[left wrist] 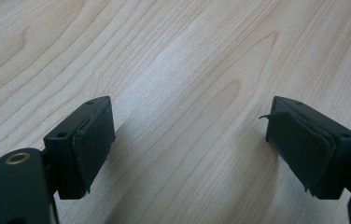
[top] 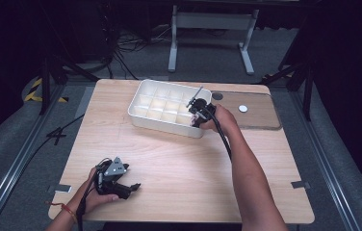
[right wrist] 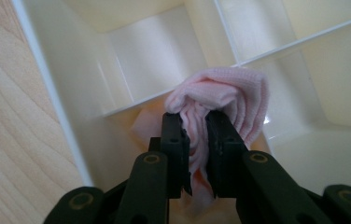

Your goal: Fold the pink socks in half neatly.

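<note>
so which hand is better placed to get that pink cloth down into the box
Right. The right tongs are shut on the pink cloth above the white divided box. The left tongs are open over bare table, away from the box.

Probably a lab or studio; dark curtains [top: 20,57], floor cables [top: 131,43], taped floor [top: 37,89], metal stand [top: 213,33].

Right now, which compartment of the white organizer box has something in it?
The near corner compartment of the white organizer box, under the right gripper: it holds a pink cloth; the other compartments look bare.
</note>
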Demonstrator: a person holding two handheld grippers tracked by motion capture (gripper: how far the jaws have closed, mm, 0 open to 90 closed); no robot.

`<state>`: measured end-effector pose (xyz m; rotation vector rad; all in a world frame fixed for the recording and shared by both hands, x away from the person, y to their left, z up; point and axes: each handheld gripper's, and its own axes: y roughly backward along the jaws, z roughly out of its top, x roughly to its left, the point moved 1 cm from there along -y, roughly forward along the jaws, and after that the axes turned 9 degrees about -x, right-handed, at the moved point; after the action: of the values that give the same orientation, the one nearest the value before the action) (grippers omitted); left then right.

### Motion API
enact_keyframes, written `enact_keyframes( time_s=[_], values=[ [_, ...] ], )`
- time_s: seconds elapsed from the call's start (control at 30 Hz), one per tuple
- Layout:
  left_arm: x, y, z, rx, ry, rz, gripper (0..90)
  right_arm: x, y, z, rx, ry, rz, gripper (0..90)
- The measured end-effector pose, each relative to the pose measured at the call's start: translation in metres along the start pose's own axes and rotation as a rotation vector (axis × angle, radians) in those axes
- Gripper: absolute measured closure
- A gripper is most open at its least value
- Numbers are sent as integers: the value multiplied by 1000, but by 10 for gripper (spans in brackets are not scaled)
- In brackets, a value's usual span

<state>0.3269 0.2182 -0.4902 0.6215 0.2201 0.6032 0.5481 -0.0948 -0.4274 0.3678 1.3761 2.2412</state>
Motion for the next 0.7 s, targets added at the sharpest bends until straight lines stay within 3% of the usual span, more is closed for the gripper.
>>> enact_keyframes(
  time_s=[0.43, 0.6, 0.7],
  values=[
    [0, 0, 0, -1, -1, 1, 164, -2, -1, -1, 19, 16, -12, 788],
    [0, 0, 0, -2, 1, -1, 164, -5, 0, -1, 29, 17, -43, 786],
    [0, 0, 0, -2, 1, 0, 164, -3, 0, 1, 40, 42, -62, 783]
  ],
)
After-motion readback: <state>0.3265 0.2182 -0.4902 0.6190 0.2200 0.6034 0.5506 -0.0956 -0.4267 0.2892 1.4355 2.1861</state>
